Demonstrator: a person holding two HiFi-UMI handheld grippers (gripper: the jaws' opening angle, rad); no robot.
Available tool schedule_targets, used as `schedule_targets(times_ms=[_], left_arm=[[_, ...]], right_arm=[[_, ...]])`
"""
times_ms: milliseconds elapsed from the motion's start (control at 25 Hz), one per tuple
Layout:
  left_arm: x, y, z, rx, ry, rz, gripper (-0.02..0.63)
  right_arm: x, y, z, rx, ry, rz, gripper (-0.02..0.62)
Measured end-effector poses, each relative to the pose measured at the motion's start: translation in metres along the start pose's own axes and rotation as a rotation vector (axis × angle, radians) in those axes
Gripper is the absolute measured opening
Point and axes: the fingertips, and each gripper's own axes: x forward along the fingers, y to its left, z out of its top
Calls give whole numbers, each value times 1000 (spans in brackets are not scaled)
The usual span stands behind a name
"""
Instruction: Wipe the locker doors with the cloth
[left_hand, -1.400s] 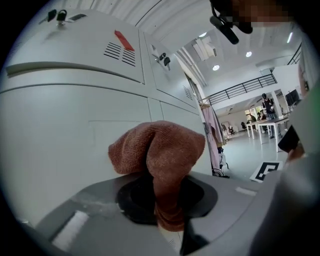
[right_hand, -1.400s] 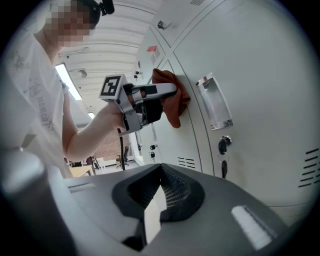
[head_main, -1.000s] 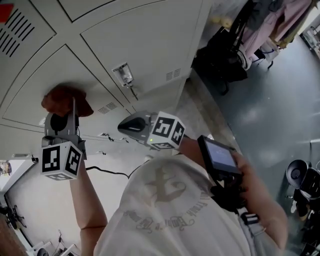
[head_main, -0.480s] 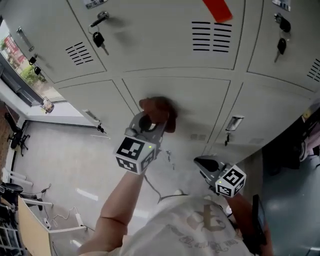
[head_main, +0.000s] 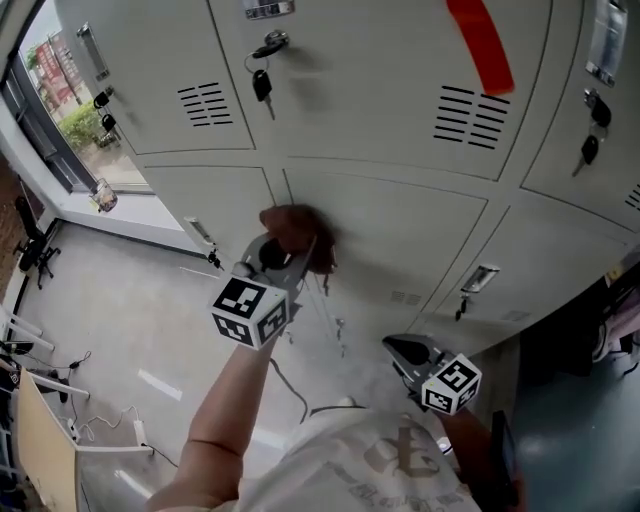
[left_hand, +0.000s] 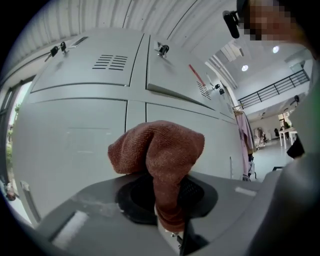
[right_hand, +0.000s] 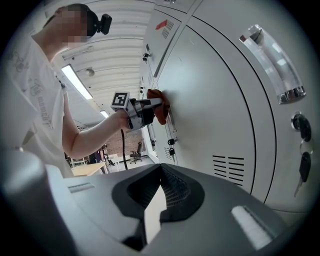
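Observation:
A rust-brown cloth (head_main: 296, 235) is pressed against a pale grey locker door (head_main: 400, 240), near that door's upper left corner and the seam to the neighbouring door. My left gripper (head_main: 292, 248) is shut on the cloth (left_hand: 162, 150), which bunches up over the jaws and hides the fingertips of the left gripper (left_hand: 167, 200). My right gripper (head_main: 400, 347) hangs lower and to the right, apart from the doors. In its own view the right gripper (right_hand: 159, 195) is shut with nothing in it. That view also shows the cloth (right_hand: 159, 107) on the door (right_hand: 215, 110).
Keys (head_main: 262, 85) hang from locks on the upper doors, and a red strip (head_main: 482, 45) marks one door. A metal handle (head_main: 480, 278) sticks out on the lower right door. A window (head_main: 70, 130) is at the left. A cable (head_main: 285, 385) lies on the floor.
The head view has swung round to face the lockers more squarely. The left gripper keeps the cloth on the lower door and has slid slightly left. The right gripper stays low.

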Motion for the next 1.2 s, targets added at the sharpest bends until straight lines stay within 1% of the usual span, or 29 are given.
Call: schedule_targets(times_ms=[120, 200, 400, 600, 760, 880, 1000, 1080, 1160, 1200], left_arm=[[-2, 3, 18, 45, -25, 10, 80], [-2, 4, 26, 42, -32, 13, 80], [3, -6, 28, 58, 2, 22, 80], [18, -35, 32, 73, 4, -22, 80], [25, -56, 35, 77, -15, -24, 80], [36, -75, 34, 76, -19, -57, 80], [56, -97, 20, 44, -11, -105, 80], [66, -103, 10, 42, -9, -84, 80], [67, -110, 7, 55, -13, -51, 80], [67, -115, 7, 57, -14, -49, 80]], right_arm=[[2, -1, 2, 13, -3, -3, 8], [1, -2, 3, 19, -7, -6, 8], [0, -5, 2, 29, -15, -5, 8], [-4, -12, 5, 19, -21, -2, 8], [-15, -14, 8, 27, -14, -10, 8], [-29, -23, 4, 30, -14, -38, 8], [-46, -43, -9, 42, -16, -88, 8], [-48, -53, -10, 30, -19, -72, 8], [-51, -51, -10, 29, -15, -30, 8], [-56, -48, -12, 33, -11, -22, 8]])
